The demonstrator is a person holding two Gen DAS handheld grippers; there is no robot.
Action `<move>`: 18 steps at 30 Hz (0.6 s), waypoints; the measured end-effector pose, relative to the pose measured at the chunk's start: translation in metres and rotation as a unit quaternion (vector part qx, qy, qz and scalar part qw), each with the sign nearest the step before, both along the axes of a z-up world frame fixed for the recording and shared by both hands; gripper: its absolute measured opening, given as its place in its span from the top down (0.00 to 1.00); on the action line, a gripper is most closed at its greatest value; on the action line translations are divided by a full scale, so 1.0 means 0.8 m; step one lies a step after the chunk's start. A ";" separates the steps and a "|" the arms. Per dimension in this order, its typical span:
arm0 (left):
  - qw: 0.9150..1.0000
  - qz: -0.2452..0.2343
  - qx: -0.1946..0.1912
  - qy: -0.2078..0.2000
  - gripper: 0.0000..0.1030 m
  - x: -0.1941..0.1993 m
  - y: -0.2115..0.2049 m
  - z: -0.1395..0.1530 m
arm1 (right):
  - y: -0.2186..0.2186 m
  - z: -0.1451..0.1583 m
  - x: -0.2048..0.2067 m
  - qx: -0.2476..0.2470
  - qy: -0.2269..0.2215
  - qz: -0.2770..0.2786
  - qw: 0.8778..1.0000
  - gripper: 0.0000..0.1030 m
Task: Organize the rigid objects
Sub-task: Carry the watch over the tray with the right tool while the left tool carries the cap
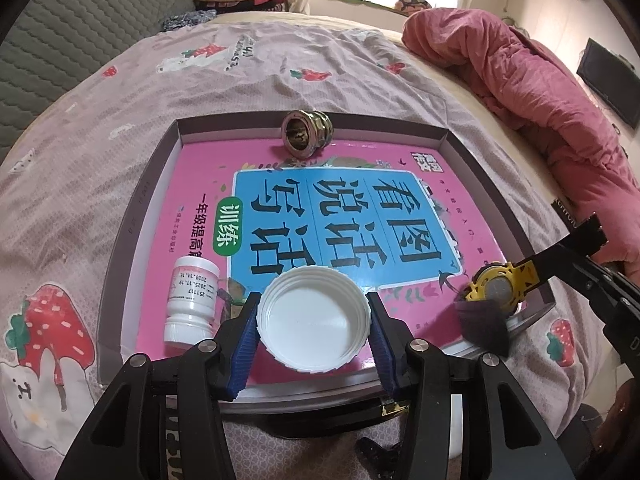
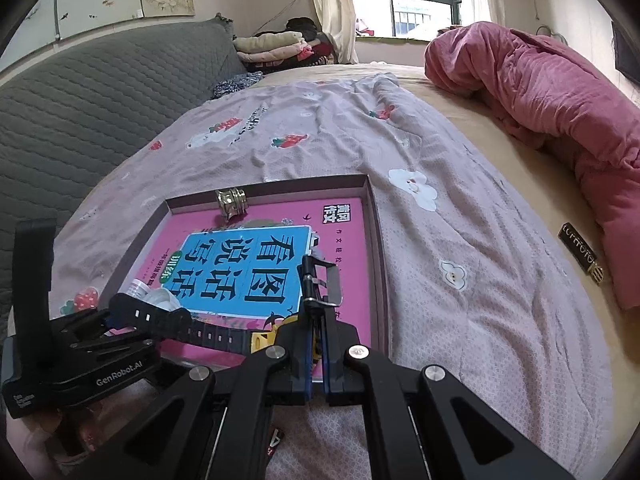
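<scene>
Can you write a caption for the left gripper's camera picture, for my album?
Left gripper holds a white lid over a pink book in a tray, beside a pill bottle.

The left gripper [image 2: 132,322] reads "GenRobot.AI"; the white bottle [image 1: 192,304] shows "251117".

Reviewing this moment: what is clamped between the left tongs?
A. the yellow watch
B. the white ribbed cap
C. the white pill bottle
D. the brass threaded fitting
B. In the left wrist view the left tongs grip the white ribbed cap by its rim, open side up, while the white pill bottle lies beside them on the pink book.
</scene>
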State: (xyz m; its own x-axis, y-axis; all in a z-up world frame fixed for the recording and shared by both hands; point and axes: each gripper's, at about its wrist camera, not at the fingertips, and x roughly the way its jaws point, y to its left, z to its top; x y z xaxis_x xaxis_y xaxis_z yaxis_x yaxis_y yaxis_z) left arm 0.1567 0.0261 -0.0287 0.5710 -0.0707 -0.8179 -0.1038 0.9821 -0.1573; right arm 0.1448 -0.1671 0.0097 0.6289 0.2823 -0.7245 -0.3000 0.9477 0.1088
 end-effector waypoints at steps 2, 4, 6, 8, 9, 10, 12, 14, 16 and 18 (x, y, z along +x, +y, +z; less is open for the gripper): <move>1.000 -0.001 0.000 0.001 0.50 0.000 -0.001 -0.001 | 0.003 -0.003 0.001 -0.011 0.004 -0.001 1.000 0.97; 1.000 -0.002 -0.001 0.003 0.50 0.001 -0.002 -0.002 | 0.004 -0.007 0.002 -0.012 0.010 -0.002 1.000 0.97; 1.000 -0.003 0.002 0.006 0.50 0.002 -0.003 -0.004 | 0.003 -0.009 0.003 -0.014 0.014 -0.004 1.000 0.97; 1.000 -0.003 0.003 0.009 0.50 0.004 -0.003 -0.007 | 0.003 -0.012 0.005 -0.018 0.017 -0.006 1.000 0.97; 1.000 -0.003 0.006 0.008 0.50 0.004 -0.004 -0.007 | 0.001 -0.013 0.005 -0.017 0.019 -0.007 1.000 0.97; 1.000 -0.004 0.006 0.007 0.50 0.004 -0.004 -0.007 | 0.000 -0.014 0.006 -0.017 0.022 -0.009 1.000 0.97; 1.000 -0.005 0.005 0.006 0.50 0.006 -0.005 -0.007 | -0.001 -0.015 0.007 -0.022 0.023 -0.011 0.999 0.97; 1.000 -0.005 0.007 0.006 0.50 0.007 -0.006 -0.008 | -0.002 -0.016 0.007 -0.021 0.024 -0.012 0.999 0.97; 1.000 -0.006 0.009 0.006 0.50 0.007 -0.007 -0.007 | -0.002 -0.016 0.007 -0.024 0.025 -0.012 0.999 0.96; 1.000 -0.007 0.007 0.006 0.50 0.006 -0.007 -0.007 | -0.002 -0.016 0.007 -0.027 0.023 -0.011 0.999 0.96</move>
